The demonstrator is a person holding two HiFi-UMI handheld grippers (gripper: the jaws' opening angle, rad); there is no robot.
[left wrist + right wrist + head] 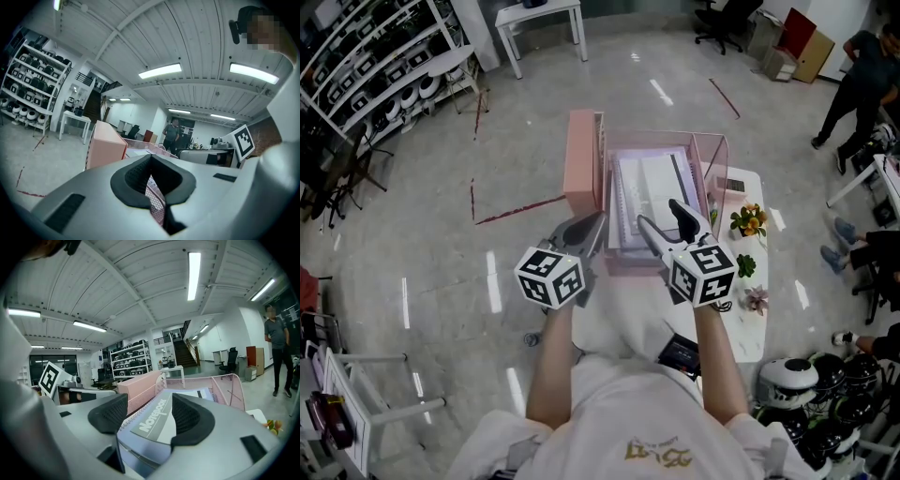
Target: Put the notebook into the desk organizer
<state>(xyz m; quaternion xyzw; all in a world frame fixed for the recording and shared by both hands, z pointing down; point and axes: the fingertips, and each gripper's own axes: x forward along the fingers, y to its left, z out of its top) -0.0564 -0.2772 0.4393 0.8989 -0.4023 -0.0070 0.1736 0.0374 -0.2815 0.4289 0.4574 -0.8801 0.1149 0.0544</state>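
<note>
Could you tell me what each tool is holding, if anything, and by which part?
Left tool: seems shut on the organizer's mesh side wall. Right tool: open around the notebook's near end, gripping nothing.

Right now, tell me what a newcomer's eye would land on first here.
The pink wire-mesh desk organizer on the white table stands out first, with a pale spiral-bound notebook lying flat inside it. Just in front, the right gripper has its jaws open around the notebook's near edge, the left gripper beside it.
</note>
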